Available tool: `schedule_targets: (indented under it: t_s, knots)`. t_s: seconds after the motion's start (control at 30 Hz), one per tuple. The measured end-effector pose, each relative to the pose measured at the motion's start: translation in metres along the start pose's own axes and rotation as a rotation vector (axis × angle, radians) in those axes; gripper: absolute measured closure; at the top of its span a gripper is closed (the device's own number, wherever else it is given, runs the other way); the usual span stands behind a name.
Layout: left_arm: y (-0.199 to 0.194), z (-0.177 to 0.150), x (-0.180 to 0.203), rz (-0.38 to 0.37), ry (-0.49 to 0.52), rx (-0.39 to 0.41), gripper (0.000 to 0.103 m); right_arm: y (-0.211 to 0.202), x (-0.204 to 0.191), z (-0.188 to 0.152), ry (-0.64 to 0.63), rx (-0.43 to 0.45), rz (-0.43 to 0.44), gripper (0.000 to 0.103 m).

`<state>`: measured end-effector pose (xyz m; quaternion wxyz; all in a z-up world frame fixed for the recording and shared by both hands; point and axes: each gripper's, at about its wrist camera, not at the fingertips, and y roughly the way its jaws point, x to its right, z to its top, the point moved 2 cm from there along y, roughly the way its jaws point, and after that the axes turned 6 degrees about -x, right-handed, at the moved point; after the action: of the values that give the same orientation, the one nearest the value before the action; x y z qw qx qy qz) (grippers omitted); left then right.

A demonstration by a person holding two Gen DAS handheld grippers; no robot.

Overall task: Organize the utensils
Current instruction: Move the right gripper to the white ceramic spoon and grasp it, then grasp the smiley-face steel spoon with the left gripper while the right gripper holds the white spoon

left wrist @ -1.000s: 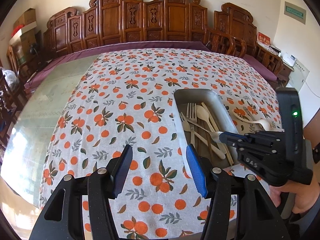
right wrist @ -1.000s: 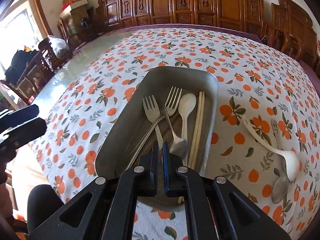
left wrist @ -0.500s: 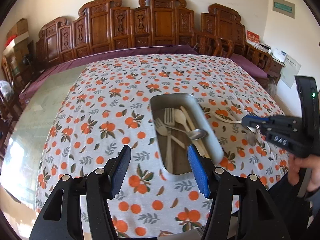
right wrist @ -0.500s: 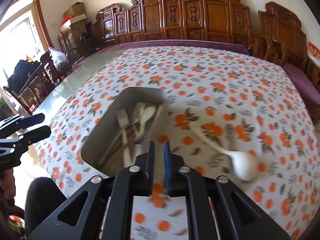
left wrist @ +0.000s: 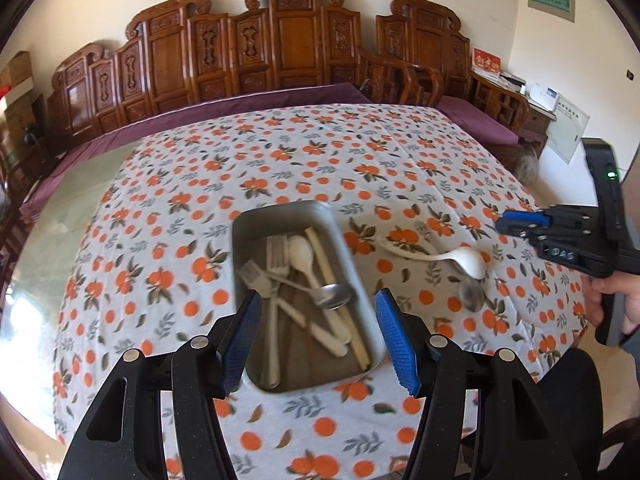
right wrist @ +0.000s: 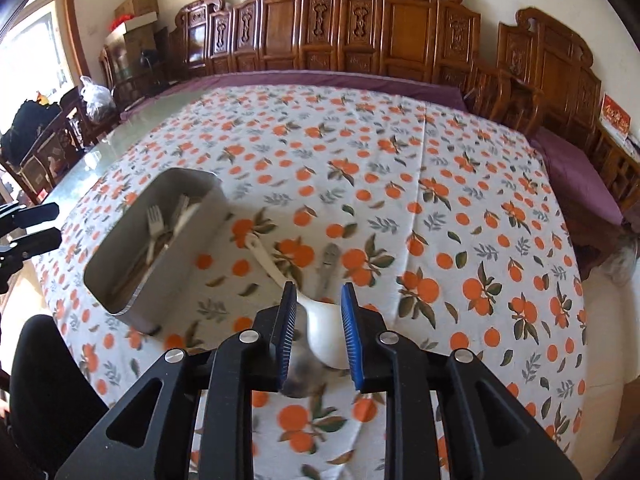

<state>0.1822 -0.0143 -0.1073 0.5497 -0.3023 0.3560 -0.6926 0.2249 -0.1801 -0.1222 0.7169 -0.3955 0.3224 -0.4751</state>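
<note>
A metal tray (left wrist: 340, 236) holds forks, a white spoon, a metal spoon (left wrist: 334, 294) and chopsticks. My left gripper (left wrist: 320, 338) hovers above the tray's near end, open and empty. Right of the tray a white spoon (left wrist: 468, 260) and a second metal spoon (left wrist: 470, 296) lie on the orange-print cloth. My right gripper (right wrist: 318, 330) hangs over the white spoon (right wrist: 266, 258). Its jaws are opening, and the spoon's bowl shows between the pads without being pressed. The metal spoon (right wrist: 329, 264) lies beside it. In the left wrist view the right gripper (left wrist: 506, 224) is at far right.
The tablecloth (right wrist: 400, 168) covers most of a glass-topped table; bare glass (left wrist: 72, 208) shows at the left. Carved wooden chairs (left wrist: 292, 40) line the far side. The tray wall (right wrist: 176, 264) stands left of the loose spoons. A hand (left wrist: 624, 300) holds the right gripper.
The right gripper left the tray, moved right to above the white spoon, and its shut jaws parted. The left gripper shifted right, so the tray now sits between its fingers.
</note>
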Motion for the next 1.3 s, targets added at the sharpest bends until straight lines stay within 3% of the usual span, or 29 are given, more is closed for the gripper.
schedule_targets:
  t_s: [0.23, 0.67, 0.83, 1.13, 1.3]
  knots:
    - [0.020, 0.008, 0.023, -0.037, 0.013, -0.032, 0.047, 0.045, -0.009, 0.000, -0.077, -0.084, 0.012, 0.063]
    - [0.040, 0.017, 0.038, -0.073, 0.023, -0.085, 0.046, 0.100, -0.023, 0.005, -0.247, -0.267, -0.024, 0.063]
    - [0.047, 0.019, 0.046, -0.092, 0.035, -0.101, 0.047, 0.095, -0.019, 0.003, -0.245, -0.277, -0.001, 0.085]
    - [0.056, 0.026, 0.068, -0.115, 0.066, -0.120, 0.047, 0.082, 0.010, 0.005, -0.170, -0.261, 0.053, 0.098]
    - [0.071, 0.030, 0.083, -0.122, 0.068, -0.135, 0.047, 0.074, 0.032, -0.003, -0.124, -0.247, 0.045, 0.099]
